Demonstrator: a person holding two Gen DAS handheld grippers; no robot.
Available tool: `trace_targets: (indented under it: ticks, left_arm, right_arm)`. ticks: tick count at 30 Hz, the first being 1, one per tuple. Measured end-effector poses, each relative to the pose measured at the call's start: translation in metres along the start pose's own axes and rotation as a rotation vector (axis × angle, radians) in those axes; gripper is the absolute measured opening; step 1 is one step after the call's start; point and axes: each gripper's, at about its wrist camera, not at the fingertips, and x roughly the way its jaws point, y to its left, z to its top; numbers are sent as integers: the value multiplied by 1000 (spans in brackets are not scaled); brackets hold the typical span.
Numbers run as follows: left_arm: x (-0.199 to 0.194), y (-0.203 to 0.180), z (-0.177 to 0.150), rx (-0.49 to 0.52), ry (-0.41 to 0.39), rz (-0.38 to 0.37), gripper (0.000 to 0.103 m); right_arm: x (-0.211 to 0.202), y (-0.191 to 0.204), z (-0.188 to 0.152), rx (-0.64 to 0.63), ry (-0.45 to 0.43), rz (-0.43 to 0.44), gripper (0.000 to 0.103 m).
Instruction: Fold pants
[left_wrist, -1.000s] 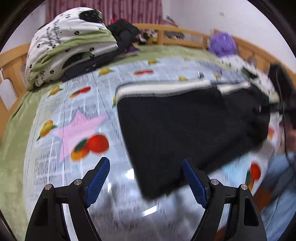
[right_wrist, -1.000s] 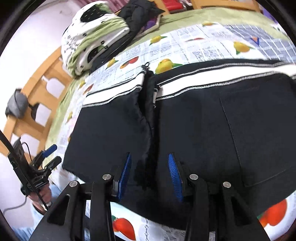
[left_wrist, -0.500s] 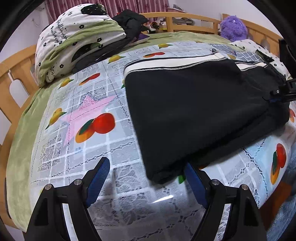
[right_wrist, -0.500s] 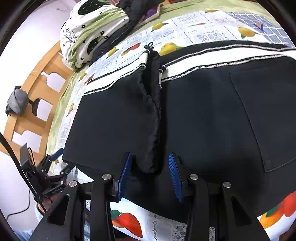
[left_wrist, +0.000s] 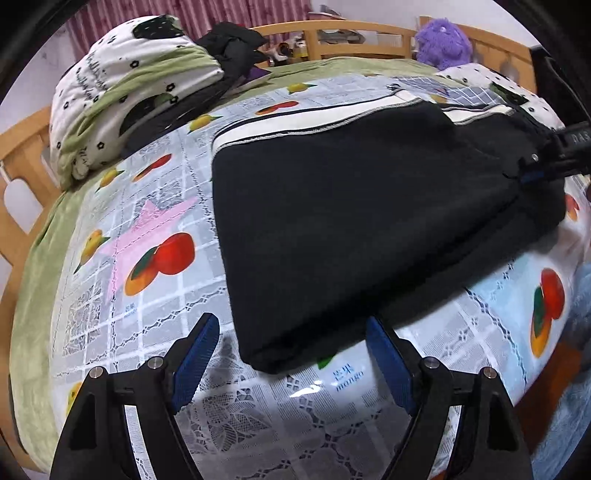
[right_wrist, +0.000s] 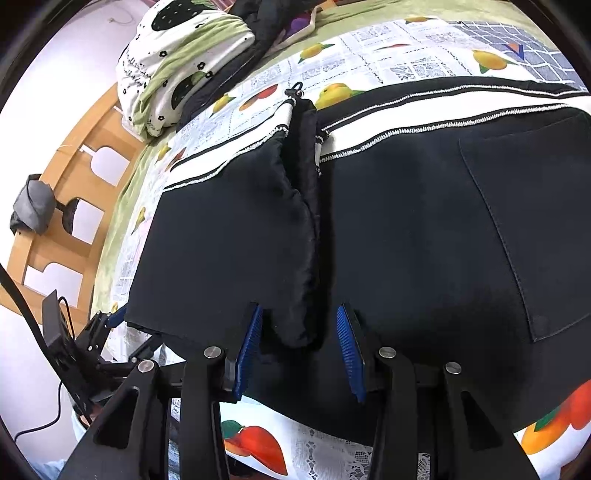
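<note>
Black pants (left_wrist: 351, 221) with a white waistband (left_wrist: 314, 125) lie folded on the fruit-print cloth (left_wrist: 110, 332) covering the bed. My left gripper (left_wrist: 291, 354) hovers wide open at their near left corner. That corner pokes between the blue pads without touching either. In the right wrist view a raised ridge of the pants (right_wrist: 295, 258) runs from the waistband down between the pads of my right gripper (right_wrist: 299, 350), which is shut on it near the pants' lower edge. The left wrist view shows the right gripper (left_wrist: 543, 162) at the pants' far right side.
A rolled green and white quilt (left_wrist: 129, 96) and dark clothes (left_wrist: 232, 40) are piled at the head of the bed. A purple plush toy (left_wrist: 443, 40) sits by the wooden rail (left_wrist: 351, 33). The bed's edge drops off at the lower right.
The left gripper has dropped toward the bed, and the pants' near corner now lies between its pads. At the right gripper, the fabric ridge has bunched further in between the pads.
</note>
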Motion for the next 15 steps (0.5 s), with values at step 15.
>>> trace_targets:
  ticks: [15]
  left_arm:
    - [-5, 34, 3, -190, -39, 73, 80]
  right_arm:
    - [23, -4, 5, 69, -25, 31, 47]
